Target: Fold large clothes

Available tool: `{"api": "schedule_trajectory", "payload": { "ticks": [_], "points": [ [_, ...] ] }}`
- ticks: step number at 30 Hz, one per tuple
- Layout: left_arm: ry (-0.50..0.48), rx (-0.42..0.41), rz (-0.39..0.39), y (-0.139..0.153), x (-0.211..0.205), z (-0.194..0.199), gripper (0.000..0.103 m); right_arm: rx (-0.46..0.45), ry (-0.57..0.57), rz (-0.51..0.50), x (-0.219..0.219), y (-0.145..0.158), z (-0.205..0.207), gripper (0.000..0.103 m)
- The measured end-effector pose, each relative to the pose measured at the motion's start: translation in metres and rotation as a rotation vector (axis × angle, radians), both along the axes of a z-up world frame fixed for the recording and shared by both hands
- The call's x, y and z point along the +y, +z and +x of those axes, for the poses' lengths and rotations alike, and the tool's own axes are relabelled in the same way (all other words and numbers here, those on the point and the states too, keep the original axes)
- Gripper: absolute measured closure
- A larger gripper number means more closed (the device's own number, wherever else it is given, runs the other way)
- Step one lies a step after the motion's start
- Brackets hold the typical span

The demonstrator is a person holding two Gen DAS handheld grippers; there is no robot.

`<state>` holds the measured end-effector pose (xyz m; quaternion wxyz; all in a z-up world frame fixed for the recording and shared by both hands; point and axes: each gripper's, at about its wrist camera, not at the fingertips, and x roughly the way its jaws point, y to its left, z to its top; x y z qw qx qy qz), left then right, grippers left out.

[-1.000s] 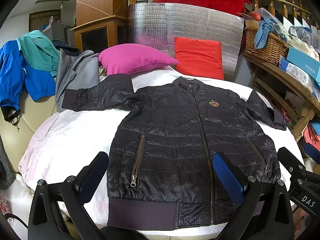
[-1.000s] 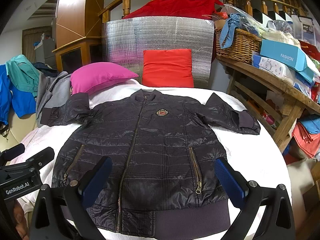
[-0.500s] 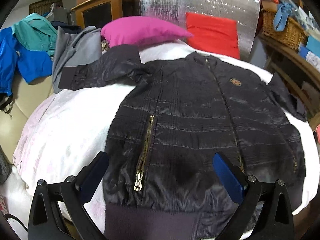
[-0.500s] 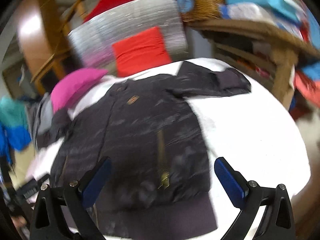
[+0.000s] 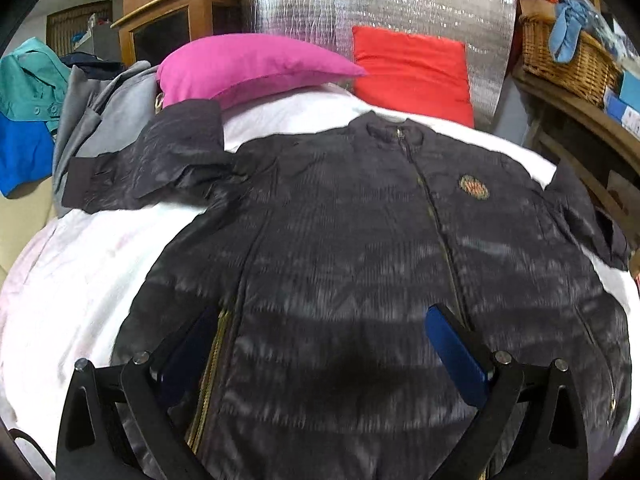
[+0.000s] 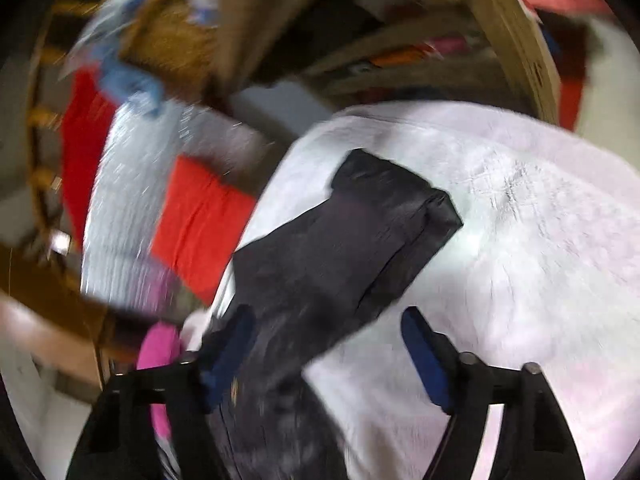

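A black quilted jacket (image 5: 360,248) lies face up and zipped on a white-covered bed (image 5: 80,264), both sleeves spread out. My left gripper (image 5: 320,344) is open and hovers low over the jacket's lower front, beside the left pocket zipper (image 5: 216,344). My right gripper (image 6: 326,344) is open, rolled sideways, and sits over the jacket's right sleeve (image 6: 352,240), whose cuff (image 6: 440,216) lies flat on the white cover (image 6: 520,240). The right wrist view is motion-blurred.
A magenta pillow (image 5: 248,64) and a red cushion (image 5: 412,72) lie at the head, against a silver foil panel (image 5: 400,4). Grey, teal and blue clothes (image 5: 36,112) pile at left. A wooden shelf with a wicker basket (image 5: 568,56) stands at right.
My left gripper moved forward and lower over the jacket front. My right gripper swung right and rolled, from over the hem to over the right sleeve. Both stayed open.
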<state>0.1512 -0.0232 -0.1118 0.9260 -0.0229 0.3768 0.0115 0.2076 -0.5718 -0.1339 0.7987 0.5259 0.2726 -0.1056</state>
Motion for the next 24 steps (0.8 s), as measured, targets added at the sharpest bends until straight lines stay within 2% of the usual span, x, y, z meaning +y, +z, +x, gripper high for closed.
{"api": "schedule_trajectory", "payload": {
  "ticks": [3, 7, 9, 11, 12, 13, 14, 15, 17, 21, 24],
  "points": [
    [0.006, -0.009, -0.028, -0.006, 0.005, 0.002, 0.000, -0.016, -0.005, 0.015, -0.014, -0.009, 0.026, 0.029],
    [0.008, 0.017, -0.106, -0.014, 0.011, 0.005, 0.000, 0.032, -0.026, 0.013, -0.021, -0.026, 0.048, 0.029],
    [0.002, 0.032, -0.112, -0.017, 0.008, 0.006, 0.000, 0.054, -0.037, 0.032, -0.025, -0.036, 0.056, 0.031],
    [-0.008, 0.041, -0.106, -0.020, 0.005, 0.008, 0.000, 0.072, -0.032, 0.032, -0.026, -0.042, 0.062, 0.048],
    [-0.010, 0.042, -0.101, -0.021, 0.004, 0.008, 0.000, 0.095, -0.025, 0.013, -0.025, -0.041, 0.065, 0.065],
    [-0.013, 0.041, -0.100, -0.020, 0.003, 0.008, 0.000, 0.105, -0.018, -0.012, -0.023, -0.037, 0.067, 0.075],
    [-0.012, 0.038, -0.102, -0.020, 0.003, 0.008, 0.000, 0.107, -0.012, -0.037, -0.021, -0.032, 0.068, 0.079],
    [-0.011, 0.036, -0.107, -0.019, 0.004, 0.008, 0.000, 0.099, -0.003, -0.073, -0.018, -0.023, 0.069, 0.085],
    [-0.006, 0.035, -0.124, -0.018, 0.006, 0.007, 0.000, 0.058, 0.026, -0.124, -0.006, 0.003, 0.069, 0.086],
    [0.007, 0.034, -0.156, -0.016, 0.012, 0.007, 0.000, -0.103, 0.143, -0.185, 0.040, 0.077, 0.079, 0.086],
    [0.022, 0.023, -0.171, -0.014, 0.016, 0.006, 0.000, -0.244, 0.237, -0.189, 0.090, 0.130, 0.085, 0.086]
  ]
}}
